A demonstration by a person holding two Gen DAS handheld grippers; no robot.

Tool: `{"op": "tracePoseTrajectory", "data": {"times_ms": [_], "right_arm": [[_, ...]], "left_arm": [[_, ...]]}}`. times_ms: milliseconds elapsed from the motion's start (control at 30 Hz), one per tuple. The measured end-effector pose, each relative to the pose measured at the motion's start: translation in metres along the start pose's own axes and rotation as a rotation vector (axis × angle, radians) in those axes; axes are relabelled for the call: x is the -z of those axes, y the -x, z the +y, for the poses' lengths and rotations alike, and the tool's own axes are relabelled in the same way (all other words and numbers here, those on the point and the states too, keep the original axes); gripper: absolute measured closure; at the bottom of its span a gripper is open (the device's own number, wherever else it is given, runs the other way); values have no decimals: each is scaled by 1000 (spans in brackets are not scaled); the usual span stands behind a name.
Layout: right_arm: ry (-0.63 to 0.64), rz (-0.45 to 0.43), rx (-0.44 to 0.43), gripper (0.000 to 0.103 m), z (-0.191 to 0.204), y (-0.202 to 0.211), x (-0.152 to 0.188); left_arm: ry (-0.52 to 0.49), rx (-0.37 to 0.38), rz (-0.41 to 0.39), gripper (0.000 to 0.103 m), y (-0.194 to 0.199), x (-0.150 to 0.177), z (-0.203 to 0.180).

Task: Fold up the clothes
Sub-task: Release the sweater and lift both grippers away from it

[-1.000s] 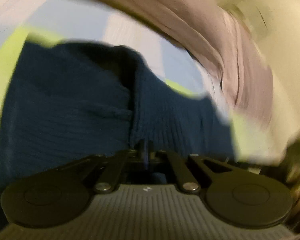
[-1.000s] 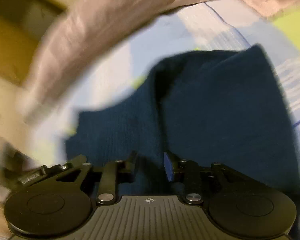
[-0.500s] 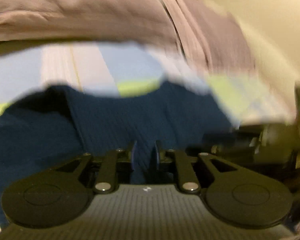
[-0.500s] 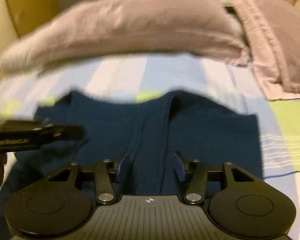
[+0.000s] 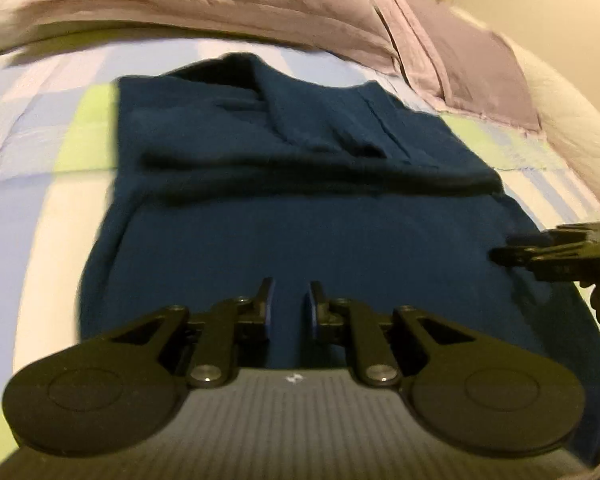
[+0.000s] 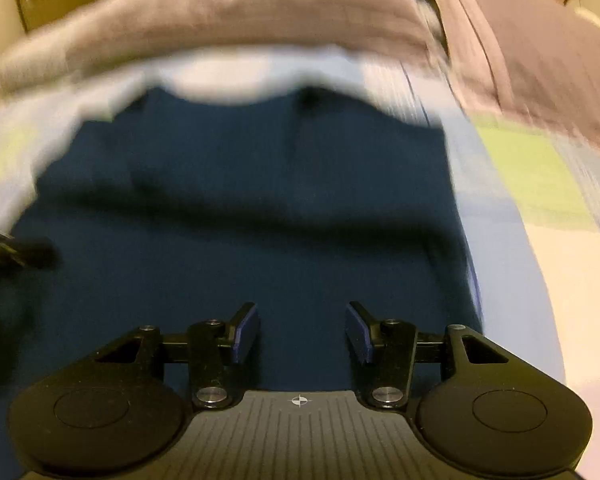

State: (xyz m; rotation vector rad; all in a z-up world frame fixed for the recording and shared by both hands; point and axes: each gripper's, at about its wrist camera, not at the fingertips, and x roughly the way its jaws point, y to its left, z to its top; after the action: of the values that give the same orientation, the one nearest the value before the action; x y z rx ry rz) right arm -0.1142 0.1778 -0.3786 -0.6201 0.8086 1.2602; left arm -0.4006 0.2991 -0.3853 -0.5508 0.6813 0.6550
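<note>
Striped and checked in pale blue, white and lime green, the bed sheet [image 5: 40, 152] carried everything we worked on. Across its far end lay a mauve duvet [image 5: 180, 0], with a mauve pillow [image 5: 472, 64] just beside it toward our right.

We saw the navy sweater [image 5: 300, 232] lying flat in the middle of the bed, its far part doubled over the near part so that a thick crosswise fold ran from one side to the other. On top of that doubled part lay a loose folded piece, perhaps a sleeve or the collar; we could not tell which.

Our left claw [image 5: 290, 306] hung over the near part of the sweater with its fingers parted by a narrow gap and nothing between them. Our right claw [image 6: 302, 330] also hung over the near part of the sweater [image 6: 260, 240], its fingers spread wide and released, gripping nothing. In the left wrist view its tip [image 5: 556, 252] appeared over the sweater's right edge. The right wrist view was smeared by blur, so finer folds there could not be made out.
</note>
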Motion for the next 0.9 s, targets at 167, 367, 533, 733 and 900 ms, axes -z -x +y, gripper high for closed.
{"op": "tracePoseTrajectory", "data": {"times_ms": [167, 367, 533, 733, 900], "right_arm": [[20, -30, -18, 52, -21, 39, 55], [-6, -122, 14, 52, -29, 64, 66], [1, -189, 57, 52, -9, 63, 95], [-72, -186, 122, 52, -6, 103, 158], [-135, -91, 159, 52, 5, 148, 193]], "left_arm": [[24, -75, -37, 91, 43, 43, -7], [-76, -79, -123, 91, 48, 48, -8], [-109, -109, -135, 91, 53, 70, -9], [-11, -148, -134, 91, 110, 130, -15], [39, -165, -94, 91, 159, 170, -23]]}}
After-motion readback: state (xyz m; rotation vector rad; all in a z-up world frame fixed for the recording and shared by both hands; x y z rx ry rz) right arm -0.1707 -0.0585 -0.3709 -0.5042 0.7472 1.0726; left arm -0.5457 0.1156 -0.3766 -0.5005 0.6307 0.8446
